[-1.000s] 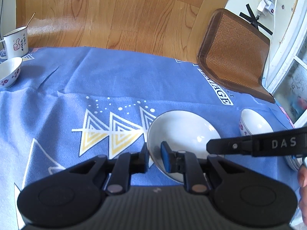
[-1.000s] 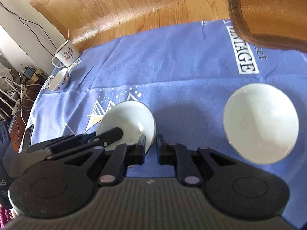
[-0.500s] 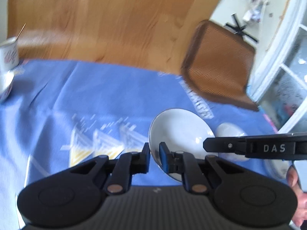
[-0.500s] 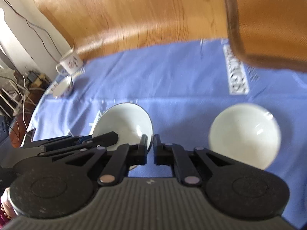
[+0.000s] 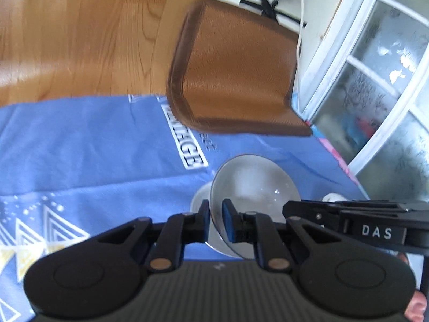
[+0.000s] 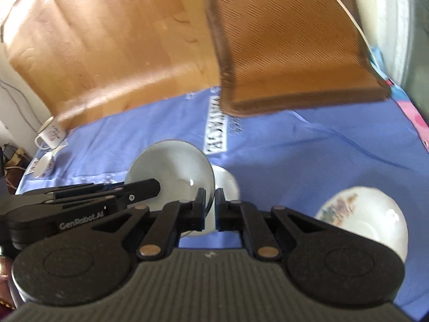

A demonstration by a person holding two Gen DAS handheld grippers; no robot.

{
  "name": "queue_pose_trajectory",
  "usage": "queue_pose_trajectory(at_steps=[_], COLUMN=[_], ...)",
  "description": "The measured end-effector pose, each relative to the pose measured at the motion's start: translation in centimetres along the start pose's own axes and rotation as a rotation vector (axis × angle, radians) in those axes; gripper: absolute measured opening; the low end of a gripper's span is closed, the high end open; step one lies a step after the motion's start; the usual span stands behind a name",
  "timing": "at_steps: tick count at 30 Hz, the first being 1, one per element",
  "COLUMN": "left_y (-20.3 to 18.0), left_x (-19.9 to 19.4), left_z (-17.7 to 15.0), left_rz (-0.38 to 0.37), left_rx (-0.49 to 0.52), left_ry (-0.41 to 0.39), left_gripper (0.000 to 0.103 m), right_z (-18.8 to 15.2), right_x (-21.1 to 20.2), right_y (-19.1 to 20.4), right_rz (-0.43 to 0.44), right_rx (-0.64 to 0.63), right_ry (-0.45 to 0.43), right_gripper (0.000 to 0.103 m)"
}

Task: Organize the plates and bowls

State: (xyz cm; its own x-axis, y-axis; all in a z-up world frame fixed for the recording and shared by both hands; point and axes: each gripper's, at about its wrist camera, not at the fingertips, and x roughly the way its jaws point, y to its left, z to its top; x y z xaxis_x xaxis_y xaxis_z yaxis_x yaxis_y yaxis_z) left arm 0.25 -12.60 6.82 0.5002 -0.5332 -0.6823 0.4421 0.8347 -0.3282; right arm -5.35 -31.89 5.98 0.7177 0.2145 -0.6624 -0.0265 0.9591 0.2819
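Both grippers pinch the same white plate by its near rim: the left gripper has its jaws closed on the rim's left part, the right gripper on its right part. The plate hangs tilted above the blue-clothed table, overlapping a second white plate lying just beyond and beneath. Stacking looks like the step, so what matters is centring the held plate over the lower one; a floral bowl sits to the right, nearer the right gripper.

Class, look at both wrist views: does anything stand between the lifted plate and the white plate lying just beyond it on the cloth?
Nothing visible does. Both claws grip the plate by its rim, and it hangs partly over the white plate on the cloth.
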Motion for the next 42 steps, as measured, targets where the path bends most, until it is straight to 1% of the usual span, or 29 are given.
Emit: queue_pose_trajectory(at_steps=[3, 5, 6, 7, 9, 11, 14, 16, 18, 20, 22, 24, 26, 30, 35, 37, 39, 42], left_y=[0.2, 0.3, 0.4, 0.4, 0.2, 0.1, 0.6, 1.5, 2.6, 4.2, 6.2, 8.4, 10.9, 16.7, 24.0, 26.7, 29.0, 31.3], left_x=[1.0, 1.1, 1.1, 0.9, 0.3, -0.2, -1.2, -1.9, -2.5, -3.1, -4.1, -5.1, -6.2, -9.4, -13.2, -14.7, -15.6, -16.0], left_z=[-0.3, -0.3, -0.3, -0.2, 0.0, 0.1, 0.1, -0.3, -0.9, -1.5, -2.4, -3.4, -4.3, -6.1, -7.9, -8.5, -9.4, -10.4], left_rz=[0.021, 0.035, 0.037, 0.035, 0.052, 0.062, 0.060, 0.072, 0.086, 0.110, 0.139, 0.171, 0.206, 0.296, 0.423, 0.499, 0.568, 0.599], left_rx=[-0.006, -0.005, -0.004, -0.002, 0.017, 0.035, 0.029, 0.020, 0.011, 0.000, -0.020, -0.050, -0.088, -0.188, -0.345, -0.406, -0.464, -0.535], left_ry=[0.021, 0.019, 0.014, 0.010, -0.018, -0.040, -0.062, -0.072, -0.074, -0.075, -0.083, -0.093, -0.100, -0.141, -0.207, -0.254, -0.293, -0.320], left_gripper=[0.011, 0.013, 0.016, 0.024, 0.029, 0.029, 0.029, 0.028, 0.028, 0.028, 0.028, 0.028, 0.028, 0.028, 0.028, 0.028, 0.028, 0.027], right_z=[-0.3, -0.5, -0.5, -0.6, -0.6, -0.5, -0.4, -0.2, -0.2, -0.1, -0.1, -0.5, -1.0, -1.7, -2.5, -2.8, -3.0, -3.3], right_x=[1.0, 1.5, 1.8, 2.0, 2.2, 2.0, 1.7, 0.9, 0.1, -0.4, -0.5, 0.1, 1.2, 4.4, 7.7, 8.6, 9.5, 11.3], right_y=[-0.7, -0.9, -1.0, -1.0, -0.9, -1.0, -1.1, -0.9, -0.5, 0.4, 1.8, 3.8, 5.9, 10.2, 15.3, 17.3, 19.3, 21.5], right_rz=[-0.008, -0.006, -0.005, -0.007, -0.005, -0.014, -0.031, -0.041, -0.032, 0.006, 0.054, 0.101, 0.150, 0.228, 0.320, 0.353, 0.390, 0.464], right_rx=[0.014, 0.021, 0.021, 0.021, 0.017, 0.009, -0.002, -0.007, -0.020, -0.032, -0.052, -0.086, -0.116, -0.149, -0.157, -0.169, -0.185, -0.162], right_ry=[0.017, 0.025, 0.027, 0.025, 0.018, -0.002, -0.029, -0.071, -0.111, -0.129, -0.117, -0.088, -0.039, 0.053, 0.101, 0.094, 0.059, 0.002], right_gripper=[0.009, 0.009, 0.010, 0.010, 0.013, 0.013, 0.013, 0.013, 0.013, 0.013, 0.013, 0.013, 0.013, 0.013, 0.013, 0.013, 0.013, 0.013])
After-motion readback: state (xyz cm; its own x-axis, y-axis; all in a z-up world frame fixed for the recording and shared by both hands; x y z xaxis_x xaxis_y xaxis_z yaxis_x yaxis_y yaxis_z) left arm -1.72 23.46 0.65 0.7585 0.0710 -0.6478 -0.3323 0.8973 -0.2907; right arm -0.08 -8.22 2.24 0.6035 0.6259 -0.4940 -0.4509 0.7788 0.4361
